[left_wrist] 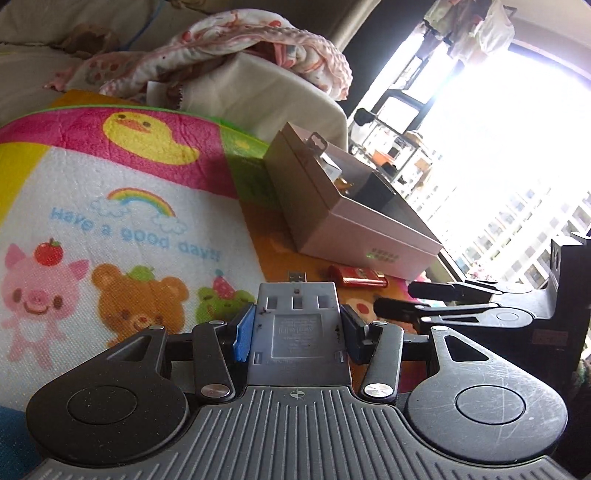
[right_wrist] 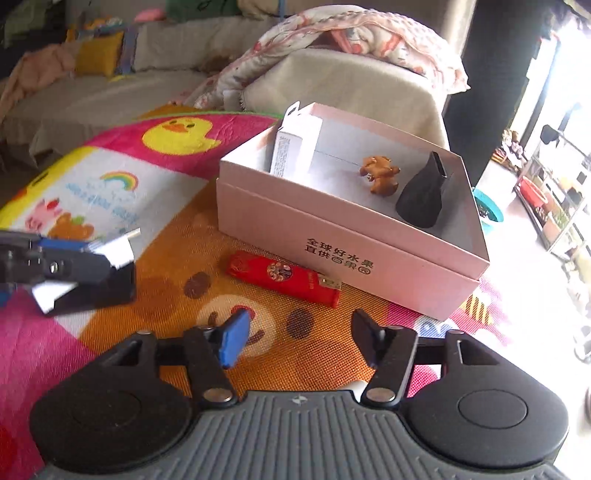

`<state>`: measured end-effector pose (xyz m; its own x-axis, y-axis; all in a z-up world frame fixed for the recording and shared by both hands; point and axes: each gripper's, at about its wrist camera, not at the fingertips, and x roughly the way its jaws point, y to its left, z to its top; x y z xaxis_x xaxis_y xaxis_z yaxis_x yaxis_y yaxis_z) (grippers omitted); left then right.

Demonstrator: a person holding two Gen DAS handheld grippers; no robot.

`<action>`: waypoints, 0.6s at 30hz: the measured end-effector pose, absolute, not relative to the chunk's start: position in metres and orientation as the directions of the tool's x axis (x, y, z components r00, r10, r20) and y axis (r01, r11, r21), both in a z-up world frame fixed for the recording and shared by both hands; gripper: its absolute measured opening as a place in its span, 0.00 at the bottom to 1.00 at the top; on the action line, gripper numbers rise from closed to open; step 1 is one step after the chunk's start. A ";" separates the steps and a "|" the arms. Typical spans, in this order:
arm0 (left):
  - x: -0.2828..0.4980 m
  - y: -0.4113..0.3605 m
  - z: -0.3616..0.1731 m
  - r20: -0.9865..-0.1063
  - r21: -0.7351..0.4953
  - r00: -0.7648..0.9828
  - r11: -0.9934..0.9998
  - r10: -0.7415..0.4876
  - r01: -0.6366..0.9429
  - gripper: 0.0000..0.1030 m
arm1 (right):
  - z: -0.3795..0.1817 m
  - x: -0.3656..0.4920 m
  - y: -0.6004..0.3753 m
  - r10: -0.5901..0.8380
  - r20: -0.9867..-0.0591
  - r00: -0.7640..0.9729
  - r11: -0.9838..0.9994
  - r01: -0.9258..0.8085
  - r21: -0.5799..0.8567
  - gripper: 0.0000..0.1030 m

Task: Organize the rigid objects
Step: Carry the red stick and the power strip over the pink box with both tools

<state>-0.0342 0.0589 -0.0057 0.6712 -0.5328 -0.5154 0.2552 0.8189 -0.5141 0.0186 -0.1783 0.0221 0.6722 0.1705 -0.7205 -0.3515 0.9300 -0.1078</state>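
My left gripper [left_wrist: 297, 326] is shut on a grey plastic adapter with a USB plug [left_wrist: 298, 321], held just above the mat; it also shows at the left of the right wrist view [right_wrist: 110, 254]. My right gripper [right_wrist: 299, 338] is open and empty, just in front of a red lighter [right_wrist: 282, 277] that lies on the mat before a pink open box [right_wrist: 369, 258]. The lighter [left_wrist: 356, 277] and box [left_wrist: 332, 218] also show ahead of the left gripper. The box holds a white carton [right_wrist: 295, 147], a brown figurine [right_wrist: 380, 173] and a black nozzle [right_wrist: 423, 197].
A colourful cartoon play mat [right_wrist: 147, 173] covers the floor. A beige sofa with a patterned blanket [right_wrist: 351, 33] stands behind the box. A bright window and shelving [right_wrist: 554, 184] are to the right. The right gripper's fingers [left_wrist: 436, 295] show at the right of the left wrist view.
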 end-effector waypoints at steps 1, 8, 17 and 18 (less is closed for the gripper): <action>-0.034 0.057 -0.006 -0.518 -0.513 0.667 0.818 -0.535 0.258 0.51 | 0.020 0.021 -0.182 0.173 -0.711 0.681 0.944 -0.321 -0.078 0.63; -0.030 0.062 0.000 -0.537 -0.479 0.693 0.850 -0.481 0.220 0.51 | 0.009 0.041 -0.187 0.263 -0.699 0.665 0.965 -0.189 0.183 0.83; -0.040 0.038 0.015 -0.600 -0.321 0.654 0.887 -0.461 0.331 0.51 | 0.005 0.038 -0.153 0.188 -0.696 0.692 0.960 -0.278 -0.017 0.79; -0.043 0.033 0.017 -0.603 -0.311 0.640 0.879 -0.477 0.362 0.51 | 0.008 0.033 -0.158 0.206 -0.692 0.692 0.955 -0.295 -0.011 0.79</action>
<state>-0.0428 0.0330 0.0174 0.6398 -0.4770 -0.6026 0.3620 0.8787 -0.3112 0.0332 -0.1577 0.0081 0.6916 0.2060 -0.6923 -0.2952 0.9554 -0.0106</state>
